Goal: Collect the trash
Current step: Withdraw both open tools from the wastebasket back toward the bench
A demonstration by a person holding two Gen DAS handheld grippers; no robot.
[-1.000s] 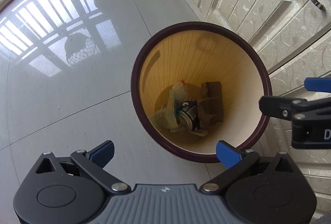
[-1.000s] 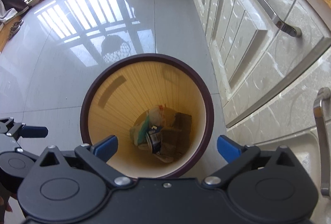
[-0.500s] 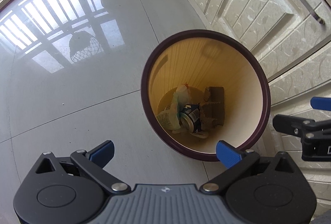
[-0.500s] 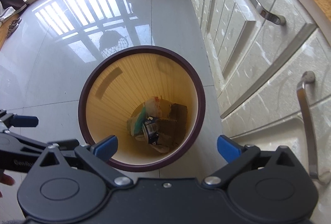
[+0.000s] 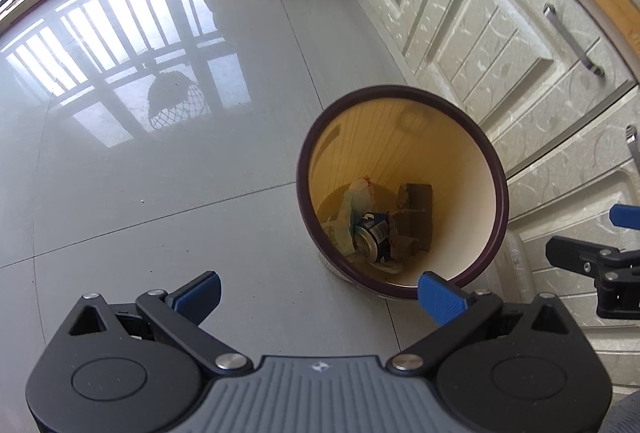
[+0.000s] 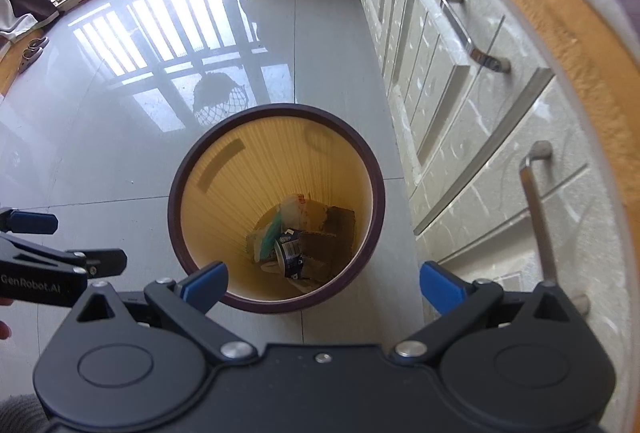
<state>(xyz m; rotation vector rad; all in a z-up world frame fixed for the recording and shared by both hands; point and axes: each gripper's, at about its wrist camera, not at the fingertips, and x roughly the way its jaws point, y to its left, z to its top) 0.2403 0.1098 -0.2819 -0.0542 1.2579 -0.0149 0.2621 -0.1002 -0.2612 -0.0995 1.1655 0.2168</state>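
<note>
The left tongs [image 5: 318, 291] hang over the floor tiles [image 5: 160, 173] with their blue tips spread wide, nothing between them. Just ahead and a bit to their right sits the bin [image 5: 496, 193], dark rim, yellow inside. Down at its bottom lie a dented can [image 5: 372, 237], torn cardboard [image 5: 416, 225] and a crumpled wrapper [image 5: 352, 201]. The right tongs [image 6: 322, 281] are released too, empty, with the bin straight ahead of them and the cupboard doors [image 6: 460, 81] off to their right.

Upright yellow bin [image 6: 276, 169], maroon rim, holds can [image 6: 291, 253], cardboard [image 6: 332, 237], wrappers [image 6: 276, 229]
</note>
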